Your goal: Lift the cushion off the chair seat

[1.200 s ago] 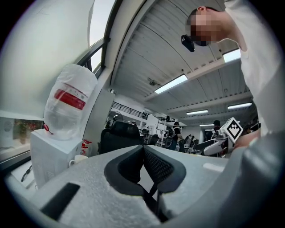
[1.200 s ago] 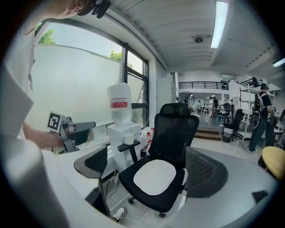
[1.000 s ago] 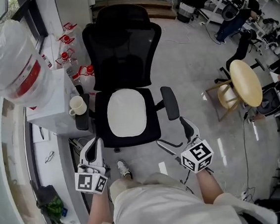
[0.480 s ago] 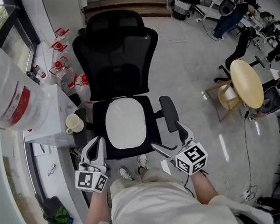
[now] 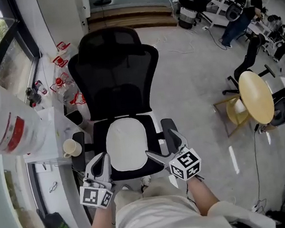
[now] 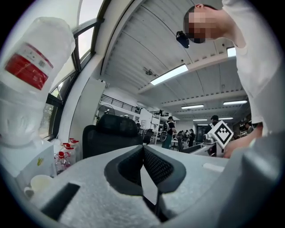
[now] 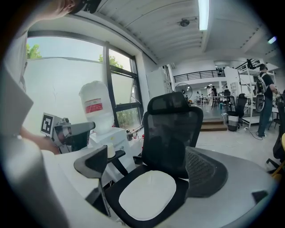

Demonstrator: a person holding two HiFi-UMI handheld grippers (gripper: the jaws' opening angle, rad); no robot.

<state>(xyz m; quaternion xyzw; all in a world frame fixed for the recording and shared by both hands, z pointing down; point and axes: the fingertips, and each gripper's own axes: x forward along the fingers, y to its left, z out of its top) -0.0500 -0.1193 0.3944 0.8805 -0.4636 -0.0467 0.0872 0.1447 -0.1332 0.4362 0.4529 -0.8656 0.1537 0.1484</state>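
- Task not started: cushion (image 5: 127,144) lies flat in the middle of the chair seat (image 5: 99,141), nothing touching it.
- Right gripper (image 5: 161,145) hangs at the seat's front right corner, above the seat. Its tongs are spread wide and empty, and its own view shows the cushion framed between them but well ahead.
- Left gripper (image 5: 100,161) is at the front left corner, beside the seat and off the cushion. Its tongs are pressed together with nothing between them.
- Left to do, by my read: bring the tongs down to a cushion edge, close on it and raise it clear.
- Left gripper view aims up over the backrest (image 5: 114,76), so there is no cushion in it.
- Chair base is hidden under the seat and the person's body.
- Cannot tell whether the cushion is loose or fastened underneath, and its thickness is hard to judge.
- Mug (image 5: 71,148) sits just left of the chair, out of the way.
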